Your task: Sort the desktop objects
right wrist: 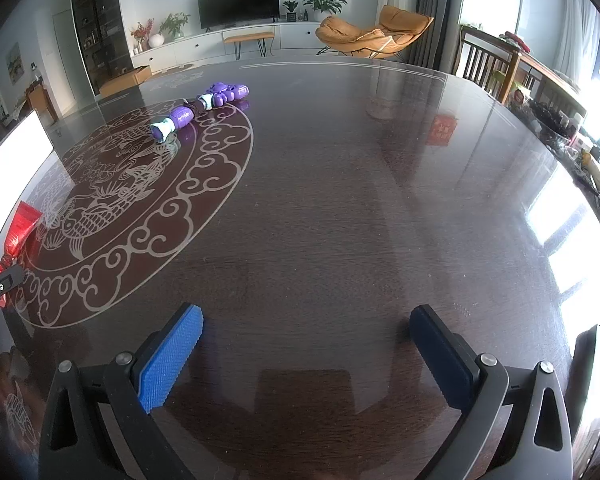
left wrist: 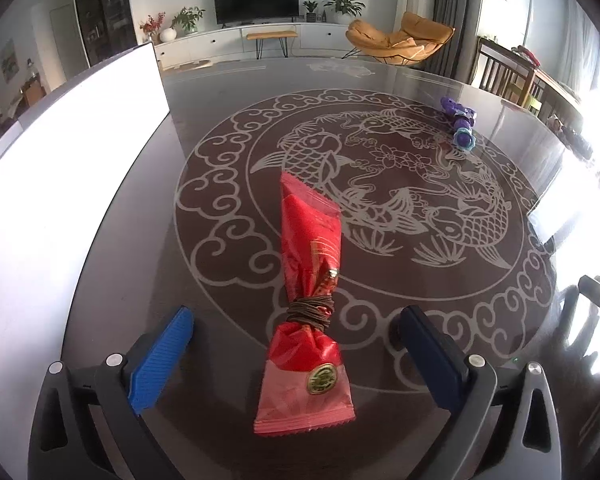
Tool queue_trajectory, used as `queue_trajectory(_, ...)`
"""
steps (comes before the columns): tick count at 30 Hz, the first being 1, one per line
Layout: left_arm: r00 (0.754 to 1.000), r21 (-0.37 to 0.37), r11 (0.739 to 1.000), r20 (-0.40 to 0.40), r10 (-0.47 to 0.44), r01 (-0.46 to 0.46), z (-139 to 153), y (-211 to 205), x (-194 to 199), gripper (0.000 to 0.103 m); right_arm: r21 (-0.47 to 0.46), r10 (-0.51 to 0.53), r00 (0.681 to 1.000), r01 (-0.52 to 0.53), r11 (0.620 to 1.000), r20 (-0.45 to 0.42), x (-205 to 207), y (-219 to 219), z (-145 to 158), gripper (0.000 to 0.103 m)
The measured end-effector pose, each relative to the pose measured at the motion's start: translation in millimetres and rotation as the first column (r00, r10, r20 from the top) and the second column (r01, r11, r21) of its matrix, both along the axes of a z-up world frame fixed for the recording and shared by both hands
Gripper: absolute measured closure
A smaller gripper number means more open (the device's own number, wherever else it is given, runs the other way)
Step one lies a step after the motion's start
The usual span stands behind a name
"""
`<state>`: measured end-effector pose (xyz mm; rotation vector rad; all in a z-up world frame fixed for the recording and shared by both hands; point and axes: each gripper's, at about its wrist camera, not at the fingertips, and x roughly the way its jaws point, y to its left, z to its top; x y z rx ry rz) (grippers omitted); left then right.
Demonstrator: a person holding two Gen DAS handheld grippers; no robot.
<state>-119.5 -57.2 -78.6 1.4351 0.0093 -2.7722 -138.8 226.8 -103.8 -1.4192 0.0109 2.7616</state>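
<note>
A dark glossy desk (right wrist: 340, 200) bears a carved fish medallion (left wrist: 360, 208). A white panel (left wrist: 72, 152) stands at its left. Left tongs (left wrist: 296, 332) gape around a red packet (left wrist: 308, 312) bound with brown cord; right tongs (right wrist: 306, 334) open, empty. A purple toy (right wrist: 200, 108) lies well apart.

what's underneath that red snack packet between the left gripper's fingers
The red packet lies flat on the dark table, over the edge of the etched fish medallion. Whatever pattern runs directly beneath the packet is covered.
</note>
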Motion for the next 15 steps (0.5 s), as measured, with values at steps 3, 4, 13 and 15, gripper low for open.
queue_trajectory(3, 1.0, 0.0, 1.0, 0.0, 0.0, 0.0, -0.2, -0.1, -0.1, 0.0, 0.0, -0.003, 1.0, 0.003, 1.0, 0.0, 0.0, 0.0, 0.0, 0.0)
queue_trajectory(4, 1.0, 0.0, 1.0, 0.0, 0.0, 0.0, -0.3, 0.1, -0.1, 0.0, 0.0, -0.003, 1.0, 0.003, 1.0, 0.0, 0.1, 0.0, -0.1, 0.0)
queue_trajectory(13, 1.0, 0.0, 1.0, 0.0, -0.001, 0.001, -0.9, 0.0, -0.1, 0.0, 0.0, -0.003, 1.0, 0.003, 1.0, 0.0, 0.2, 0.1, 0.9, 0.0)
queue_trajectory(15, 1.0, 0.0, 1.0, 0.0, -0.001, 0.001, -0.9, -0.1, 0.0, 0.0, 0.0, -0.003, 1.0, 0.003, 1.0, 0.0, 0.2, 0.1, -0.2, 0.0)
